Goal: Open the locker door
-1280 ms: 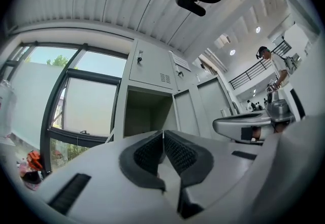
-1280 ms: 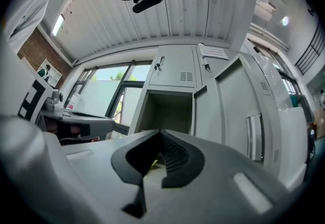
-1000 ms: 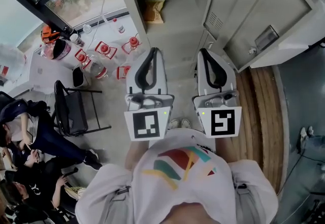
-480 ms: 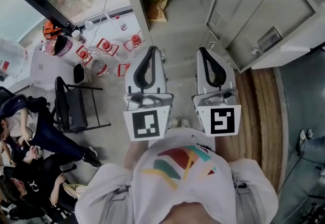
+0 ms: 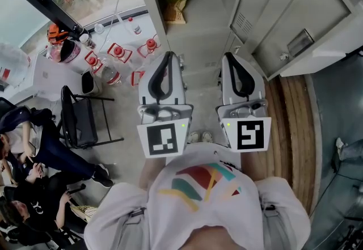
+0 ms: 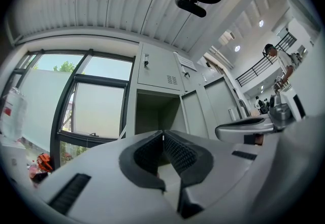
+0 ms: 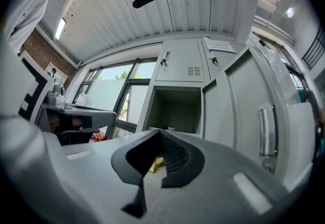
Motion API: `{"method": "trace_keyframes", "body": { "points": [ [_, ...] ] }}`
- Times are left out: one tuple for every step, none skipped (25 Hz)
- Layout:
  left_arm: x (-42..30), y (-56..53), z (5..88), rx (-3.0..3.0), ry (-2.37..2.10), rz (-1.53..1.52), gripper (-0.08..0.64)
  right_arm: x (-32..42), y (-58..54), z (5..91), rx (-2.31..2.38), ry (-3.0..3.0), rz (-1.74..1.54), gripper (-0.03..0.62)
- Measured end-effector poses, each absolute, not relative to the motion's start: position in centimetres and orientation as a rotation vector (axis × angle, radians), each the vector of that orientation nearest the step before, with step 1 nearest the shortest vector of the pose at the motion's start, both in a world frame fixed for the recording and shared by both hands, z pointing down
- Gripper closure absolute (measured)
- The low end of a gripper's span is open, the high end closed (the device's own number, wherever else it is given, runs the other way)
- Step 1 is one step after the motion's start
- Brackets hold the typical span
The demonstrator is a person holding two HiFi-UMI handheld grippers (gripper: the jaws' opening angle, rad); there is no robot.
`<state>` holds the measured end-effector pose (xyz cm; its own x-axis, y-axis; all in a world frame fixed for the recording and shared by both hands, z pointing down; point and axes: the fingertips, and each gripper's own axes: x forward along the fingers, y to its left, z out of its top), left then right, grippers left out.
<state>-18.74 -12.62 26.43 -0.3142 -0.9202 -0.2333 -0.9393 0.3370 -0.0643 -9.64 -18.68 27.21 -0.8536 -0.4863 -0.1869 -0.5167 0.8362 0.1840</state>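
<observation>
Grey floor (image 5: 127,121) lies under the person, whose shirt (image 5: 204,198) fills the bottom of the head view. The left gripper (image 5: 168,57) and the right gripper (image 5: 228,57) are held side by side before the body, each with its jaws pressed together on nothing. Beyond them the locker (image 5: 210,22) is open, and its door (image 5: 295,11) stands out to the right, clear of both grippers. On a shelf inside lies a yellowish packet (image 5: 174,9), perhaps a snack bag.
</observation>
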Motion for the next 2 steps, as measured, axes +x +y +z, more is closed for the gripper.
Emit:
{"method": "trace_keyframes", "body": {
  "points": [
    [-18.76,-12.59,26.40,-1.681,2.374,0.121,0.538,-9.58,-18.70,27.19,-0.792,2.882,0.347,0.588],
    [-18.78,-12.56,26.38,-1.679,2.374,0.120,0.538,-9.51,-18.72,27.17,-0.794,2.881,0.348,0.588]
  ]
}}
